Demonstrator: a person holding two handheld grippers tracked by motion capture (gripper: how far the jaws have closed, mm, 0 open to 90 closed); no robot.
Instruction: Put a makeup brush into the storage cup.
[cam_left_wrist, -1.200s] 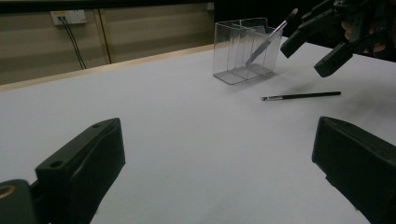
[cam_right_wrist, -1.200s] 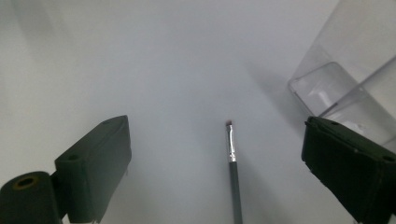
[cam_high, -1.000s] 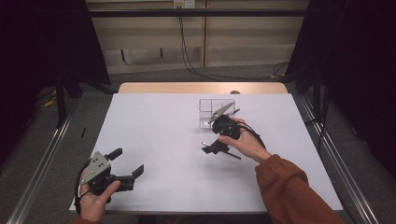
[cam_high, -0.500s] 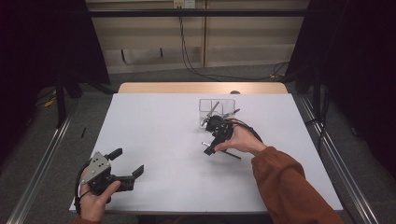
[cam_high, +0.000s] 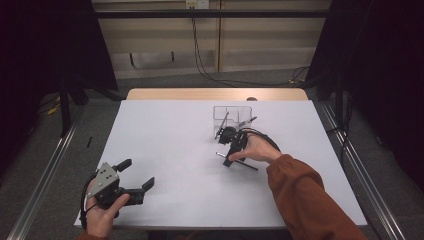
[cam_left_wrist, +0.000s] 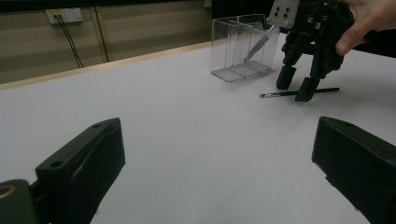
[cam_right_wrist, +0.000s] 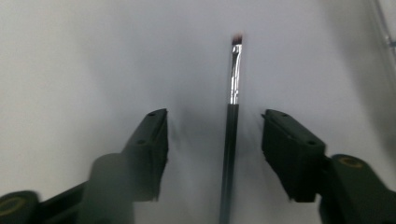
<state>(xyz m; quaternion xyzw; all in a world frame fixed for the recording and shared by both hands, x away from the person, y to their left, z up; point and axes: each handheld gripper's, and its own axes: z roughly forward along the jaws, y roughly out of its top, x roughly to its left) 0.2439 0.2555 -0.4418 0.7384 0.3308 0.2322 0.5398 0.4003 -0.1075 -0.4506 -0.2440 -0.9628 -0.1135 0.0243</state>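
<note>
High view: white counter (cam_high: 165, 135), two grippers, one thin brush.
Clear divided holder (cam_high: 231, 114) stands upper centre; left gripper (cam_high: 136, 179) rests spread at lower left; right gripper (cam_high: 224, 157), jaws apart, straddles the brush (cam_right_wrist: 232, 116) at centre, not touching it.

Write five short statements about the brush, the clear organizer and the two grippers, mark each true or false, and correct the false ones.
1. The right gripper is open, its jaws on either side of the thin brush. True.
2. The brush is lifted off the white table. False: it lies flat on the table.
3. The clear organizer holds nothing. False: a slim tool leans inside one compartment.
4. The left gripper is open and grips nothing. True.
5. The left gripper is beside the organizer. False: it is near the table's front left corner, far from it.
</note>
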